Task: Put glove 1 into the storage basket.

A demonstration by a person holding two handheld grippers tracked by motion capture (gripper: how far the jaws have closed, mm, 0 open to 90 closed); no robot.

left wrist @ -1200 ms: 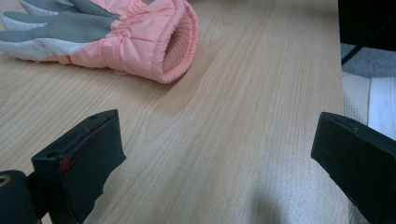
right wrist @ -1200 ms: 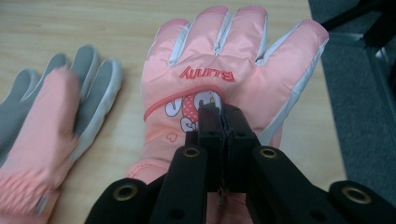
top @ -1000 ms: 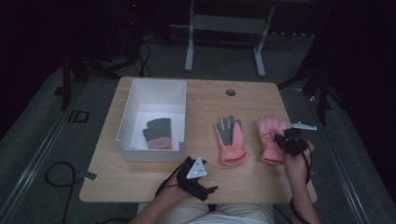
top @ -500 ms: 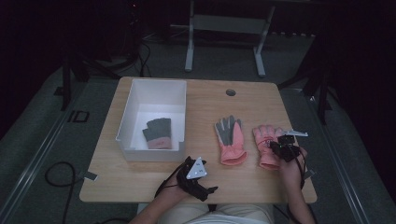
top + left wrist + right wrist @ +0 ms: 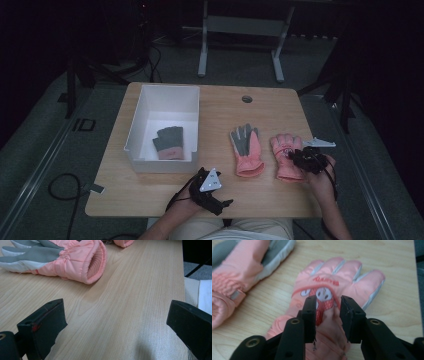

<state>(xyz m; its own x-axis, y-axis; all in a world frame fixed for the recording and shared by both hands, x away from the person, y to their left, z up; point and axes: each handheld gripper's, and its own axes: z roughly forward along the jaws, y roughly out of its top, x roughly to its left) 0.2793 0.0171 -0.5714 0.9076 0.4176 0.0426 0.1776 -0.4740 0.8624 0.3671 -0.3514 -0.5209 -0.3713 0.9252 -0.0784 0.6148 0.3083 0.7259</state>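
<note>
- Pink glove (image 5: 329,307) lying back-up near the right edge of the surface (image 5: 260,107), just beside a second glove (image 5: 246,150), palm-up, toward the middle.
- Right gripper (image 5: 327,306) straddling the printed patch, jaws just been opening, padding between them, not pinched.
- Left gripper (image 5: 115,322) spread wide, empty, by the near edge.
- Likely light, soft, puffy, slick-shelled; prone to sagging.
- Best taken at the ribbed cuff or a deep pinch of padding.
- White bin (image 5: 150,107) at the left edge, one glove inside.

Red print on pink glove (image 5: 329,287) unreadable; floor (image 5: 75,145) reads "ID"
</note>
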